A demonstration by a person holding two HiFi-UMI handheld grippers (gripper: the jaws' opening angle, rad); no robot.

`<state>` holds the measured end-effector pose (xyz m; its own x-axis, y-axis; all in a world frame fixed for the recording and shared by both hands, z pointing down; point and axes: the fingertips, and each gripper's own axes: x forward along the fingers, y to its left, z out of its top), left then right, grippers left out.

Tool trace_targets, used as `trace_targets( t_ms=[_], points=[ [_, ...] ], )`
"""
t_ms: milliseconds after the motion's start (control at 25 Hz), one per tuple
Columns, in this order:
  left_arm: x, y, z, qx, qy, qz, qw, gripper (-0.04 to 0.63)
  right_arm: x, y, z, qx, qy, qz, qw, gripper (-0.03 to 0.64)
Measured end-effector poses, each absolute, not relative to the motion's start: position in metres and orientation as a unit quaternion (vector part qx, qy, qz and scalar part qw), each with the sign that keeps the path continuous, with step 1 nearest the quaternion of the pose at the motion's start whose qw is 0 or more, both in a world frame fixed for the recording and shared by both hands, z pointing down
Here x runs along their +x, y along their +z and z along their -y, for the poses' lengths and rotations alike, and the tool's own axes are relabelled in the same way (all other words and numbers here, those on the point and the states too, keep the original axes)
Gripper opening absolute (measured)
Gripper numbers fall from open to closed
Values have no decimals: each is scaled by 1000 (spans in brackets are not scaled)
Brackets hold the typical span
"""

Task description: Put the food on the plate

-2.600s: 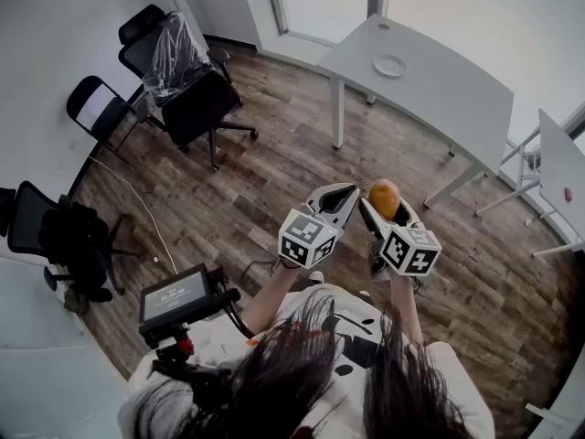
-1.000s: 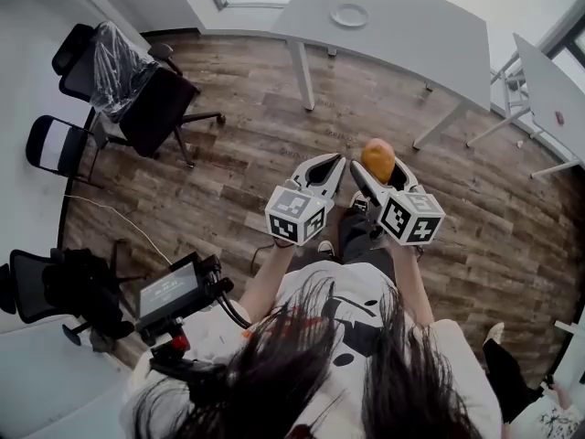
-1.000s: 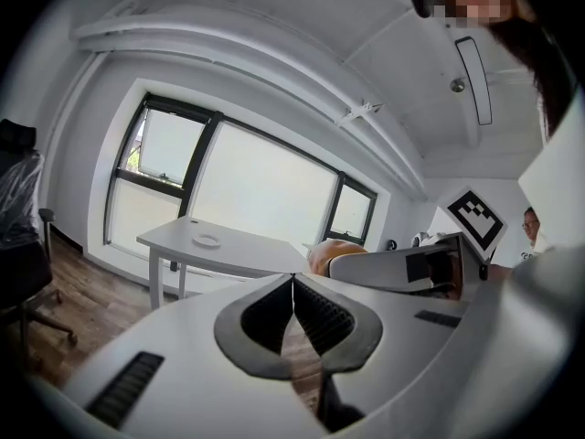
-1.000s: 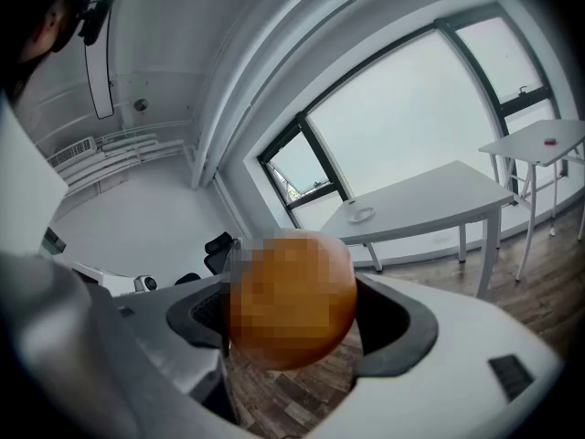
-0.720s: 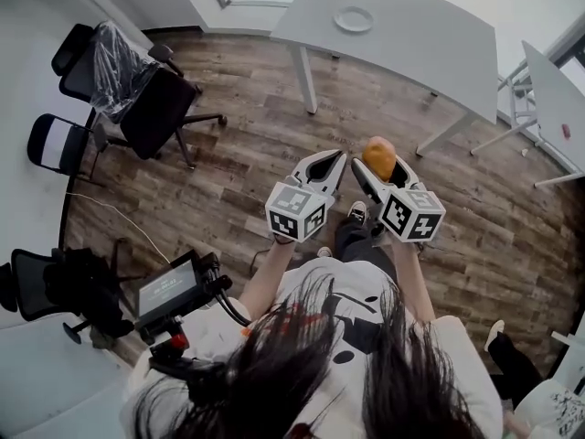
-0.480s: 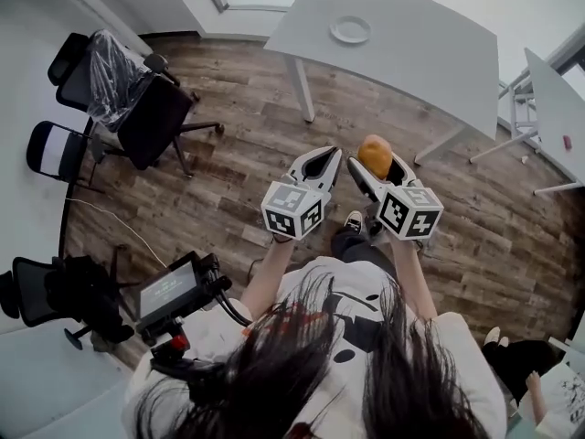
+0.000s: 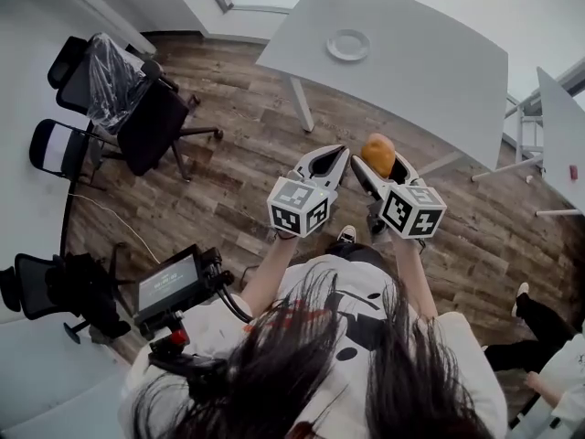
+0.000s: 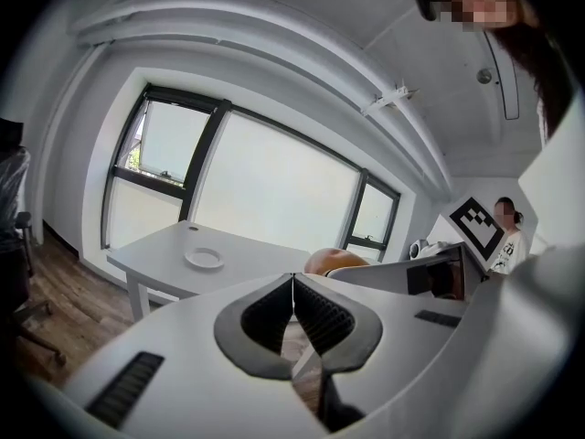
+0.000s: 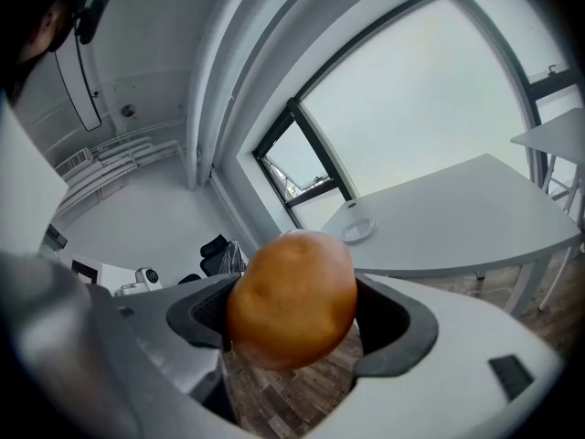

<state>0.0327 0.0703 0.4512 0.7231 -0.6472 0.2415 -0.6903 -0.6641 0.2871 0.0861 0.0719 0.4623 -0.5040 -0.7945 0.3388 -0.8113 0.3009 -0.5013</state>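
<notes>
My right gripper [image 7: 376,159] is shut on an orange-brown round fruit [image 7: 378,153], held up in the air over the wooden floor. In the right gripper view the fruit [image 9: 292,298] fills the space between the two jaws. My left gripper [image 7: 325,161] hangs just left of it, shut with nothing between its pads [image 8: 313,315]. A small white plate [image 7: 348,45] lies on the grey table [image 7: 430,71] ahead, well beyond both grippers. The plate [image 8: 204,259] shows in the left gripper view and the plate [image 9: 357,230] again in the right gripper view.
Black office chairs [image 7: 137,99] stand at the left, one under a plastic cover. A second table [image 7: 567,126] is at the far right. A monitor rig [image 7: 174,286] hangs by the person's left side. Another person's leg [image 7: 539,323] shows at the lower right.
The table and plate have come closer and larger in the head view as the person moves toward them. Both grippers keep their pose, the fruit still held in the right one.
</notes>
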Motion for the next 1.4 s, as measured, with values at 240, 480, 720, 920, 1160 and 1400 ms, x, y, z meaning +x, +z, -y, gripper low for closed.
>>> trace_targets(
  t_ms=[240,480,720,920,1160,1400],
  points=[
    [50,456,-50,909,74,369,181,6,101,467,-50,491,329,806,7,388],
    [46,445,-22,906,74,377,180,6,103,462,-23,488,335,806,8,387],
    [50,459,7,905,79,377,182,6,116,476,0,497,341,798,5,388],
    [48,457,50,909,76,368,183,6,117,476,37,509,341,790,6,388],
    [38,461,131,911,84,356,188,6,110,479,116,521,350,779,12,388],
    [30,460,173,914,86,347,191,6,100,480,154,527,354,772,11,388]
  ],
)
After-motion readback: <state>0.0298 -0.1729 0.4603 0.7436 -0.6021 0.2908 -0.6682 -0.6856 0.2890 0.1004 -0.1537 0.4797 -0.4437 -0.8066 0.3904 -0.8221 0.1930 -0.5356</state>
